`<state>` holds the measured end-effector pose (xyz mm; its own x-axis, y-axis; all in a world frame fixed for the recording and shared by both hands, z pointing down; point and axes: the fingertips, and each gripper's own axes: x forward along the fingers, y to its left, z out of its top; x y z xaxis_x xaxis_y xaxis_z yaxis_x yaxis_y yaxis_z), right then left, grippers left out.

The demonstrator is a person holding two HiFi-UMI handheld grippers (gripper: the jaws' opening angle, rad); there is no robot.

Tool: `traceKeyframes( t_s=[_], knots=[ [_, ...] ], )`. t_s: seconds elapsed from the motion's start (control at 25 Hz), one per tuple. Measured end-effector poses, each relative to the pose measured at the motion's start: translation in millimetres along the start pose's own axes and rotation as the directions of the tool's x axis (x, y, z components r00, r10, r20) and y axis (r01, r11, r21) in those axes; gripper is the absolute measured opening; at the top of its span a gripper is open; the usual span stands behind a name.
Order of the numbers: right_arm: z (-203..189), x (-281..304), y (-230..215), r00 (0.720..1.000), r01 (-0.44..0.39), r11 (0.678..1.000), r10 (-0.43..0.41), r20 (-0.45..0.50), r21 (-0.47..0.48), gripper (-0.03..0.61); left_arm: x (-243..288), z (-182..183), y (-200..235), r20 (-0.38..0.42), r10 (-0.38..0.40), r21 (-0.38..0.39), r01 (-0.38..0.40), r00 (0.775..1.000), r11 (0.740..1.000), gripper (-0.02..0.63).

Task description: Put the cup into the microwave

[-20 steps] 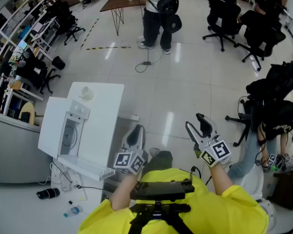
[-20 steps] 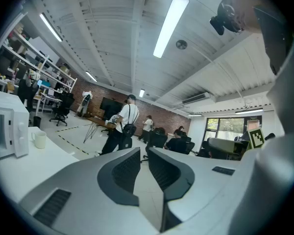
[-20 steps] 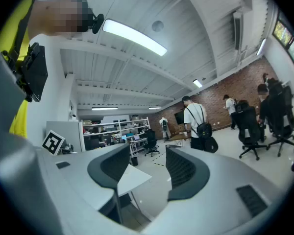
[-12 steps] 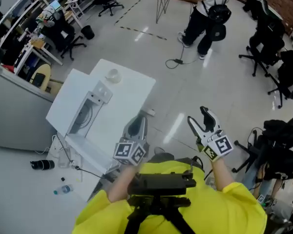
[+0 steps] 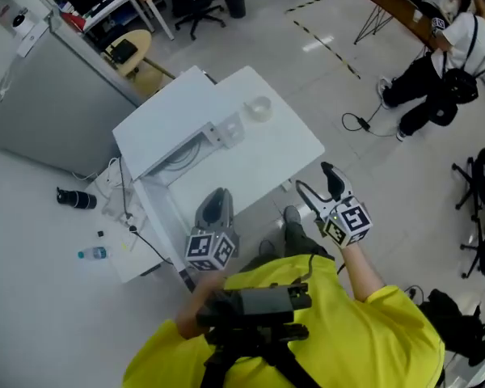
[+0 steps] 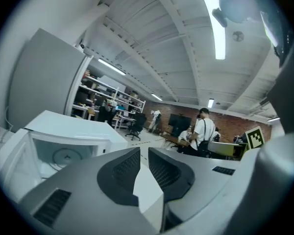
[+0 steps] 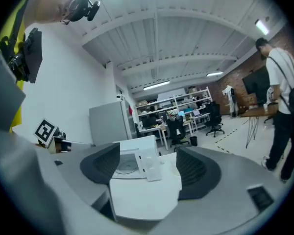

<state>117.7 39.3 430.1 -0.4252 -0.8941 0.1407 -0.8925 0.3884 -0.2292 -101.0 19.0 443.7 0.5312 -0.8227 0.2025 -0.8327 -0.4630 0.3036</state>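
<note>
A clear cup stands on the white table, to the right of the white microwave. The microwave door hangs open. My left gripper hovers over the table's near edge with its jaws together and nothing in them. My right gripper is open and empty just off the table's near right corner. In the left gripper view that gripper faces the microwave with its turntable. In the right gripper view the gripper frames the microwave; the cup is partly behind one finger.
A grey cabinet stands left of the table. Cables, a bottle and a black object lie on the floor at the left. A person stands at the far right, with office chairs and a wooden table behind.
The view has swung so the table and microwave now sit close in front of me. Both grippers have come up to the table's near edge. The right jaws stay open.
</note>
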Motion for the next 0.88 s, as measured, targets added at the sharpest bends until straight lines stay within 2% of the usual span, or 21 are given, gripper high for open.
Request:
traceKeyframes(
  t_s=[0.12, 0.16, 0.36, 0.4, 0.44, 0.56, 0.6, 0.64, 0.76, 0.88],
  knots=[
    [-13, 64, -19, 0.995, -0.075, 0.997, 0.074, -0.066, -0.007, 0.368, 11, 1, 37, 0.018, 0.133, -0.01, -0.133, 0.991, 0.991, 0.034],
    [-20, 86, -26, 0.991, -0.1, 0.995, 0.099, -0.088, -0.004, 0.408, 16, 0, 48, 0.022, 0.172, -0.017, -0.172, 0.985, 0.985, 0.034],
    [-71, 181, -74, 0.958, -0.206, 0.978, 0.194, -0.211, -0.039, 0.435, 47, -23, 78, 0.014, 0.341, -0.073, -0.339, 0.94, 0.938, 0.044],
    [-86, 201, -88, 0.952, -0.208, 0.977, 0.193, -0.237, -0.04, 0.503, 57, -27, 79, 0.011, 0.355, -0.077, -0.353, 0.935, 0.932, 0.084],
    [-102, 221, -103, 0.947, -0.204, 0.978, 0.187, -0.261, -0.041, 0.509, 66, -29, 79, 0.012, 0.36, -0.084, -0.358, 0.933, 0.93, 0.124],
    [-151, 279, -144, 0.928, -0.199, 0.977, 0.164, -0.334, -0.073, 0.509, 89, -31, 77, 0.035, 0.367, -0.115, -0.361, 0.93, 0.926, 0.124],
    [-167, 297, -155, 0.919, -0.203, 0.975, 0.158, -0.362, -0.088, 0.55, 94, -33, 78, 0.033, 0.371, -0.121, -0.365, 0.928, 0.923, 0.124],
    [-182, 315, -165, 0.91, -0.204, 0.974, 0.152, -0.386, -0.098, 0.571, 100, -37, 79, 0.021, 0.374, -0.128, -0.368, 0.927, 0.921, 0.126],
    [-218, 360, -189, 0.894, -0.195, 0.976, 0.135, -0.428, -0.1, 0.571, 112, -52, 88, -0.04, 0.375, -0.159, -0.376, 0.926, 0.913, 0.124],
    [-247, 391, -202, 0.881, -0.187, 0.976, 0.116, -0.458, -0.112, 0.571, 114, -56, 98, -0.066, 0.389, -0.148, -0.394, 0.919, 0.907, 0.101]
  ],
)
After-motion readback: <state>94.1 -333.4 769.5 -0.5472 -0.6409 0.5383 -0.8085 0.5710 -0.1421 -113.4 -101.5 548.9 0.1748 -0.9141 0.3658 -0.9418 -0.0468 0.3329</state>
